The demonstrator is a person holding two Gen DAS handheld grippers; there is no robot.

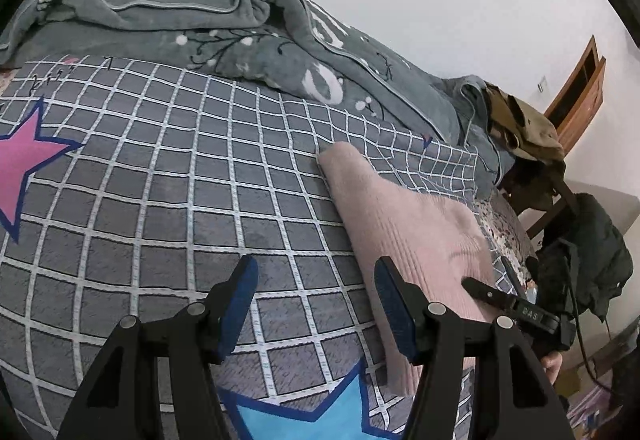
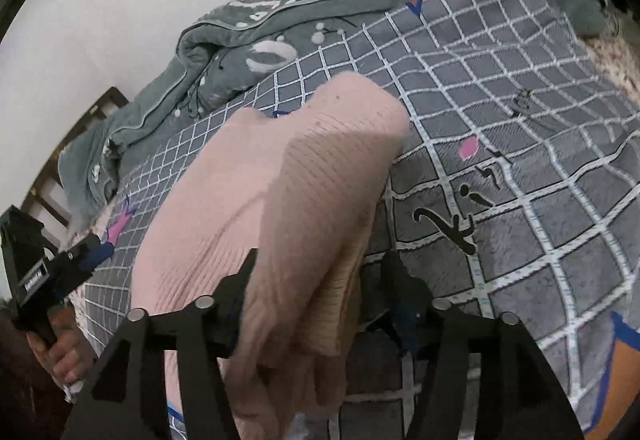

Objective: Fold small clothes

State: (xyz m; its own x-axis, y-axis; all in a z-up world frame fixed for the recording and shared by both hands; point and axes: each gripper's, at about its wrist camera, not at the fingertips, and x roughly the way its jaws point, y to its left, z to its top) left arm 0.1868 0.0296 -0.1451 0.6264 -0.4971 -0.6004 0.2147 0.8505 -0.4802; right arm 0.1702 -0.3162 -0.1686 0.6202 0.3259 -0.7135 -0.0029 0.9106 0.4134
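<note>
Left gripper (image 1: 316,304) stood wide and empty over the grid bedspread (image 1: 160,168).
We saw the pink knit garment (image 1: 408,224) lying on that bedspread just right of the left gripper, touching its right finger (image 1: 394,306). Further right, the right gripper (image 2: 320,272) had its jaws parted with a fold of the garment draped between them; we could not tell whether the pads pressed it.

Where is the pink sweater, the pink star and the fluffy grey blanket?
pink sweater (image 2: 256,200): right wrist view, on the ribbed middle of the knit.
pink star (image 1: 18,164): left wrist view, on the star's pink centre, printed on the checked bedcover.
grey blanket (image 1: 168,6): left wrist view, on its rumpled top fold.
</note>
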